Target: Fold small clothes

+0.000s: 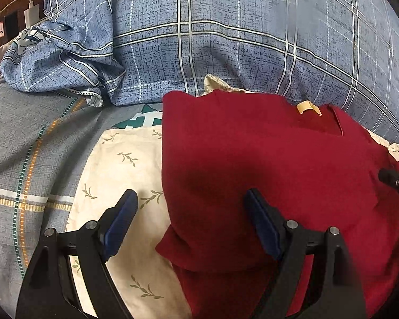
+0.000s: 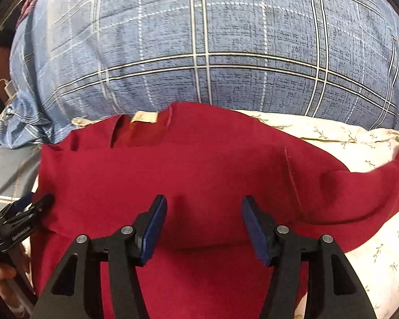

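Note:
A dark red shirt lies partly folded on a cream leaf-print cloth, its collar with a tan label toward the far side. My left gripper is open and empty, hovering over the shirt's left edge. My right gripper is open and empty above the middle of the shirt. The label shows in the right wrist view. The shirt's right sleeve spreads onto the cream cloth. The left gripper's tip appears at the shirt's left edge, the right gripper's tip at its right.
A large blue plaid pillow lies just behind the shirt and fills the far side. A grey plaid bedsheet lies to the left. A white charger with cable sits at far left.

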`<action>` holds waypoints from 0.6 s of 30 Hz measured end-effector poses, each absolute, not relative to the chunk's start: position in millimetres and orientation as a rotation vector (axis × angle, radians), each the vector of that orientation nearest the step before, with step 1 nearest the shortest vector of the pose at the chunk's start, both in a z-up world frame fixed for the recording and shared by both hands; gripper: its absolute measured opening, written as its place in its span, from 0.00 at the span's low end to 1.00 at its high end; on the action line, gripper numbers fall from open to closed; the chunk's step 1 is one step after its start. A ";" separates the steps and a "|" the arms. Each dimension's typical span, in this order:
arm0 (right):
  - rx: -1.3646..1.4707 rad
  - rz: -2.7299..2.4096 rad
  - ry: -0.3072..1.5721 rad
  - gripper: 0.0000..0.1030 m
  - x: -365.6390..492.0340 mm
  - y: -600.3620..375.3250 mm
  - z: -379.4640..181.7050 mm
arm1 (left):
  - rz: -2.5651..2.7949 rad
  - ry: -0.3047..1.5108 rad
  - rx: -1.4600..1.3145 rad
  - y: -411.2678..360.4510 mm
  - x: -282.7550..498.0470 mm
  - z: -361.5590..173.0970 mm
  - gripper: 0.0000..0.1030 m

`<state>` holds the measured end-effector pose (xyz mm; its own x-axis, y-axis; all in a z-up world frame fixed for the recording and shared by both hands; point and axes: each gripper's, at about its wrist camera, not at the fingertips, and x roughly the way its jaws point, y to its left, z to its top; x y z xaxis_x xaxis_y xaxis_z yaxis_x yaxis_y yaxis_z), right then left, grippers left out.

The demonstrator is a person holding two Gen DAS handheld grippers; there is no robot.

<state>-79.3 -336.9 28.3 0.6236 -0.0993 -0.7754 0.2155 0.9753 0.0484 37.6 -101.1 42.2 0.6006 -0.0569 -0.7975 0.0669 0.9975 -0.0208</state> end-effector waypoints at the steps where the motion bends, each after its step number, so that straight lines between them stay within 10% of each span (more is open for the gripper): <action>1: 0.134 -0.177 0.895 0.59 -78.5 -334.8 25.3 | -0.071 0.922 0.015 -101.4 37.2 41.8 0.81; 18: 0.140 -0.208 0.891 0.60 -86.8 -337.4 22.3 | -0.117 0.898 0.040 -106.8 24.0 47.6 0.81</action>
